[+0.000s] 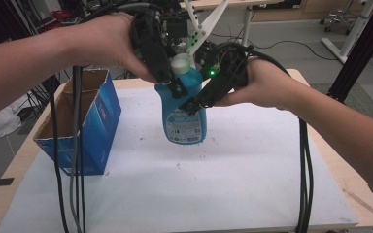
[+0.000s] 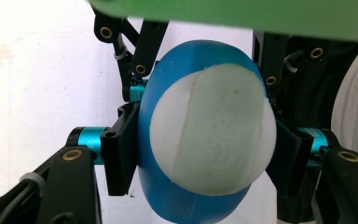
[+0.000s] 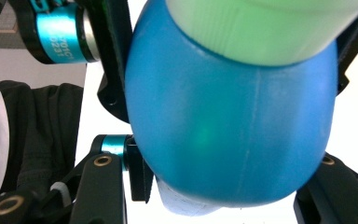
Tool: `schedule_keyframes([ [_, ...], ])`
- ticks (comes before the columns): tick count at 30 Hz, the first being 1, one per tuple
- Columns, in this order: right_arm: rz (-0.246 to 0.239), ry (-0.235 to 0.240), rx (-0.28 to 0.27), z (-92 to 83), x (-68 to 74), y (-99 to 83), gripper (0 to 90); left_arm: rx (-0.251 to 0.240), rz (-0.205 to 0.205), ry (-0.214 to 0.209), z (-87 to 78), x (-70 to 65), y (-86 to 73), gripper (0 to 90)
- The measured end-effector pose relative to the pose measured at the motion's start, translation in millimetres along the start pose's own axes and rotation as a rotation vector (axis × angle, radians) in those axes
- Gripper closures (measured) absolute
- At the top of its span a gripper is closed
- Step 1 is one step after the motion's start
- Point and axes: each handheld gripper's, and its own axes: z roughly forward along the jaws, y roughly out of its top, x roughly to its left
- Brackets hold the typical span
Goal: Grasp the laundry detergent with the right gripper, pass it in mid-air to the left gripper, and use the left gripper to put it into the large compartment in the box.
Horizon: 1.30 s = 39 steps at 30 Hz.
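Gripping a blue bottle with both grippers above the mat

Holding is the step in hand: the blue bottle (image 1: pixel 184 114) hangs in the upper middle of the high view, apparently clear of the white mat (image 1: pixel 223 184) below it, though that angle makes the gap hard to judge. The left gripper (image 1: pixel 172 85) comes down from the upper left and clamps the bottle's shoulder just under the pale green cap (image 1: pixel 180 62). In the left gripper view its black jaws press on both flanks of the bottle (image 2: pixel 191 140), pads flat against the plastic. The right gripper (image 1: pixel 194 104) reaches in from the right and bites lower, near the top of the label; in its own view the jaws hug the rounded blue body (image 3: pixel 228 121).

An open blue cardboard box (image 1: pixel 85 121) stands at the left of the mat, well apart from the bottle (a likely destination, as a guess). The next move calls for one gripper to let go so the other can carry or turn the bottle alone.

The bottle is smooth, glossy plastic with an oval section and a faint mould seam; the box is matte card with raw brown flaps.
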Motion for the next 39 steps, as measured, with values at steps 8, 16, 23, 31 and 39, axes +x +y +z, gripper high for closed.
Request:
schedule_keyframes([
  [8,-0.003,0.001,0.002,0.5,0.2,0.1,47.6,0.009,0.002,0.002,0.9,-1.0,0.6,36.7],
  [16,-0.037,0.0,-0.019,1.5,-4.2,-0.3,47.3,-0.007,0.019,0.009,-0.7,0.0,-0.3,37.4],
  [23,-0.039,0.002,-0.026,2.1,-4.7,0.2,46.1,-0.011,0.012,0.012,-1.3,-1.1,-1.3,37.5],
  [31,-0.027,0.021,-0.049,-0.5,-4.5,1.8,40.6,-0.011,0.004,0.008,-4.8,0.1,-4.7,37.6],
  [39,0.018,0.013,-0.05,-4.3,-10.5,0.0,22.9,-0.008,-0.01,0.014,-6.8,0.5,-8.2,37.7],
])
